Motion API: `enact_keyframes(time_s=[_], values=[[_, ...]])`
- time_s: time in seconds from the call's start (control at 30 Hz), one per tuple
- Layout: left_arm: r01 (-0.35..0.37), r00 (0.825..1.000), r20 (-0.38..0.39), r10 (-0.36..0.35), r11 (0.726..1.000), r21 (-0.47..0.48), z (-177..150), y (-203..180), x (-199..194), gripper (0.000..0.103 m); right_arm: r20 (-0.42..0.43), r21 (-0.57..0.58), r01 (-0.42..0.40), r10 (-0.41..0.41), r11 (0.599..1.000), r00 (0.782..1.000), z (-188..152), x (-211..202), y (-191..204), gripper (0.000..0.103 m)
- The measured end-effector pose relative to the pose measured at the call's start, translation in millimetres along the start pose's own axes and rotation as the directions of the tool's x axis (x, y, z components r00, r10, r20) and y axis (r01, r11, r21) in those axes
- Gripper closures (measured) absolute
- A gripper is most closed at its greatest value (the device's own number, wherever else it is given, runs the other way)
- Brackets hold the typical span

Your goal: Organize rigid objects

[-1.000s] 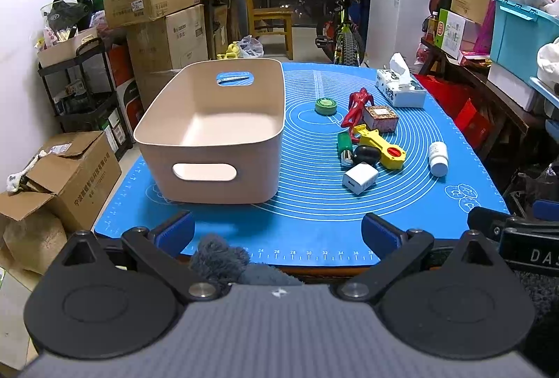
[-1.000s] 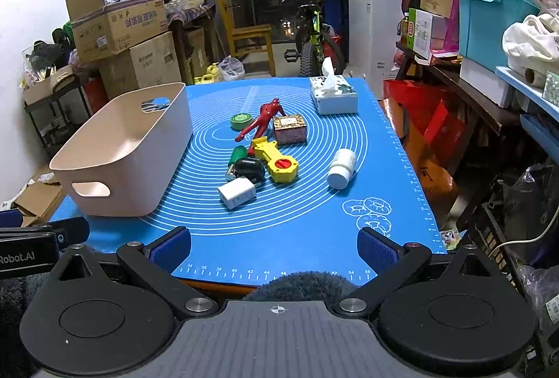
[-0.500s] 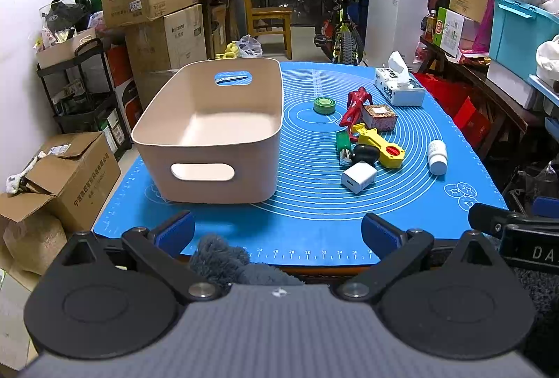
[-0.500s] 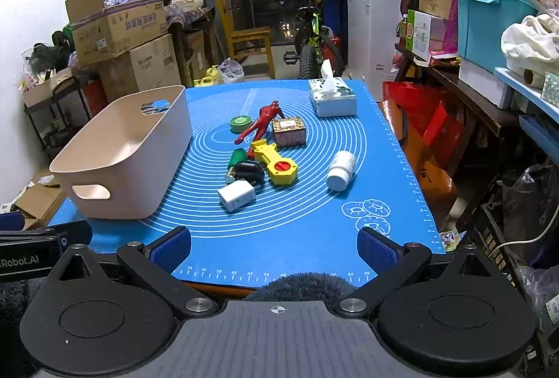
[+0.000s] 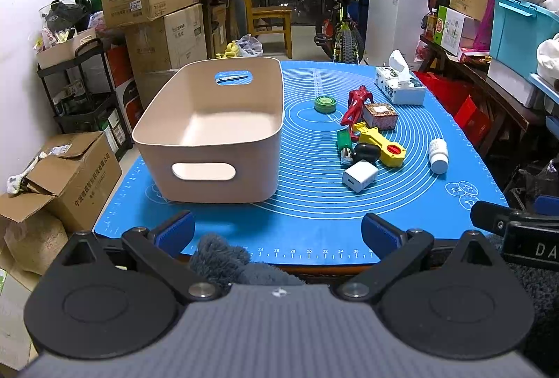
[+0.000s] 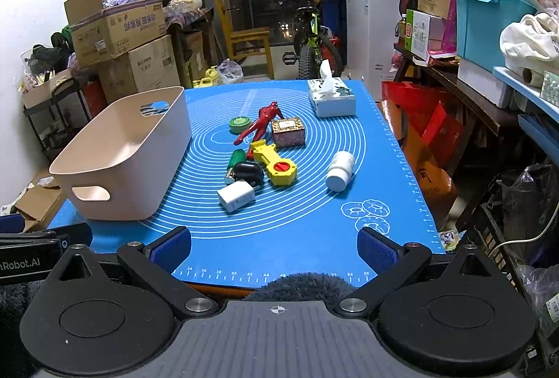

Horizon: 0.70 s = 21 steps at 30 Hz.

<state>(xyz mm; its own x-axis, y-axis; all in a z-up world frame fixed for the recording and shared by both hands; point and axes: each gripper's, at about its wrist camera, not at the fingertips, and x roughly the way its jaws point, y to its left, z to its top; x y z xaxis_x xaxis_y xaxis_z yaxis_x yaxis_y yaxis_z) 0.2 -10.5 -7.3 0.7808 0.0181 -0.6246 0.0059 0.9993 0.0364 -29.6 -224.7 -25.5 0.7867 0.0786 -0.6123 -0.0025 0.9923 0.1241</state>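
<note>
- left gripper [image 5: 276,234]: black linkage arms, blue pads, silver screws, ribbed grey body
- right gripper [image 6: 274,250]: same build, crosshair mark
- fuzzy grey sleeve [image 5: 223,259]

Left hand-held gripper [image 5: 276,233] and right hand-held gripper [image 6: 274,250] hover side by side at the tabletop's near edge, jaws spread wide, both empty.

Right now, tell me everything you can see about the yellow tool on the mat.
The yellow tool looks like moulded plastic: a flat handle widening to a round head with a red disc set in it. It lies flat on the blue mat, head toward the cameras, handle pointing back beside the red figure. The black case sits against its left side. No gripper touches it.
</note>
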Motion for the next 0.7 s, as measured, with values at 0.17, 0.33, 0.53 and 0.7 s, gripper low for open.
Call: enact_keyframes(time_s=[0.17, 0.33, 0.53, 0.7], values=[[-0.001, 1.000, -0.001, 0.001, 1.000, 0.001, 0, 1, 1, 0.002, 0.001, 0.009, 0.005, -0.005, 1.000, 1.000, 2, -1, -3, 0.002], [-0.007, 1.000, -0.001, 0.007, 1.000, 0.008, -1, 4, 1, 0.002, 0.007, 0.024, 0.005, -0.005, 1.000, 1.000, 2, -1, -5, 0.002], [-0.013, 1.000, -0.006, 0.013, 1.000, 0.015, 6, 9, -2, 0.002, 0.022, 0.033, -0.005, 0.004, 0.999, 1.000, 9, -5, -4, 0.002], [-0.030, 1.000, 0.001, 0.030, 0.999, -0.023, 27, 24, -3, 0.002, 0.071, 0.012, -0.002, 0.001, 1.000, 0.998, 24, -9, -3, 0.002]])
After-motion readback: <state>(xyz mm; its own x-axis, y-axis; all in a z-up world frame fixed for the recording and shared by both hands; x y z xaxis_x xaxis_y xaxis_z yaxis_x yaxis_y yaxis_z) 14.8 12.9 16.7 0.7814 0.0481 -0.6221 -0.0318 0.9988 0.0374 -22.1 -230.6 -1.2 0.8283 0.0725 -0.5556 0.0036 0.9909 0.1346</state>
